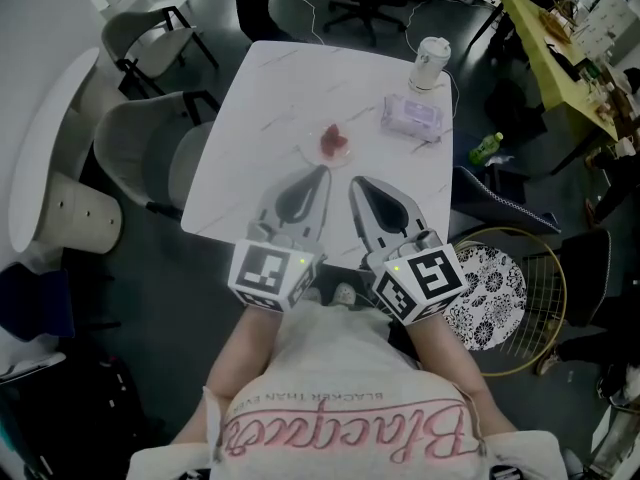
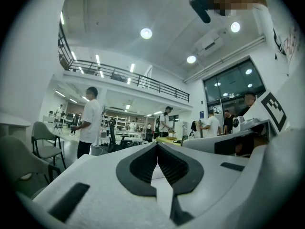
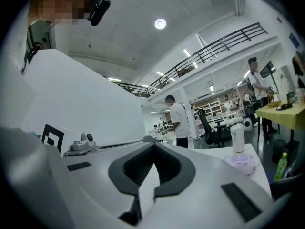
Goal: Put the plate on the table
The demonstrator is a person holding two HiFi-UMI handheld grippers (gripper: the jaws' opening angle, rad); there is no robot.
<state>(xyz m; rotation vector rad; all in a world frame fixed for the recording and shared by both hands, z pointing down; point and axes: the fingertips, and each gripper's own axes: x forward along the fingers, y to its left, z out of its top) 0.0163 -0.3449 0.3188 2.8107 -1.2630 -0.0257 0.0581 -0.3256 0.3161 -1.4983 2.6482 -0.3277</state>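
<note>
Nearest, over the near edge of the counter [image 1: 250, 108]: left gripper [image 1: 322, 174] and right gripper [image 1: 357, 183] side by side, pointing level toward the far edge, jaws of each pressed together with nothing between. Just beyond the tips, about mid-counter: what looks like the plate [image 1: 343, 152], a small clear dish bearing a reddish piece [image 1: 332, 136], apparently resting flat on the counter already; possibly little left of the task. Risks, as judged from here, nearest first. Risk of bumping one gripper against the other, given so little room between and only one small target ahead. Risk of shoving the plate toward the far edge instead of taking it, if pushed forward with jaws shut; calls for opening before any approach. Risk of a slip from a pinch on a thin, shallow, glassy rim, or of a tilt and a spill of the reddish piece. Farther on, toward the far right corner: a soft pack of wipes [image 1: 411, 116], then a tall lidded cup [image 1: 432, 63] at the far edge, well apart from the plate; risk of toppling the cup through an overlong reach on that side. Count, near to far: two grippers, one plate, one reddish piece on it, one pack of wipes, one cup, all on or over one counter.
</note>
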